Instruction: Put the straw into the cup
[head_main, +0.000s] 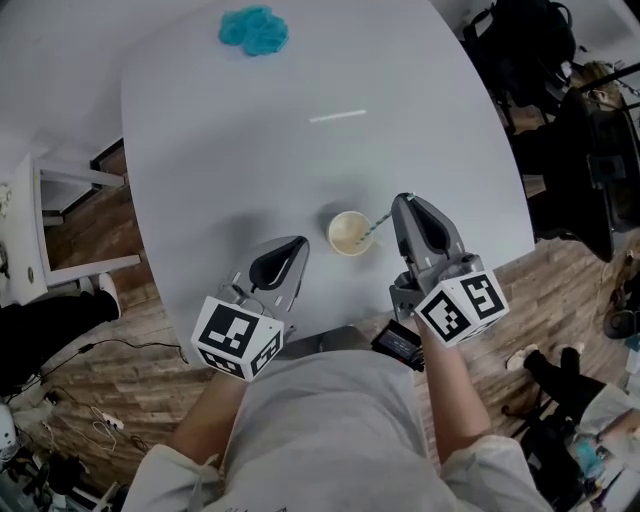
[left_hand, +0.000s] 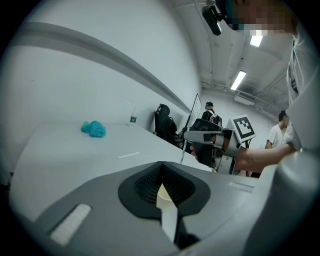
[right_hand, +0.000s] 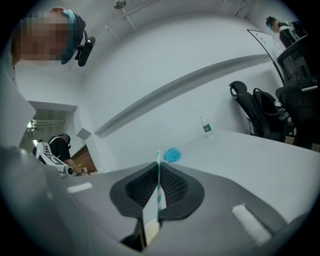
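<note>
A cream paper cup stands upright on the white table, near its front edge. A teal-and-white striped straw slants down from my right gripper, and its lower end lies inside the cup's rim. That gripper is shut on the straw, just right of the cup. My left gripper rests low on the table to the cup's left, apart from it, shut with nothing in it. From the left gripper view the right gripper holds the straw pointing down.
A teal cloth lies at the table's far end, and a thin white strip lies mid-table. A water bottle stands at a far edge. Black chairs and bags crowd the right side. People stand beyond the table.
</note>
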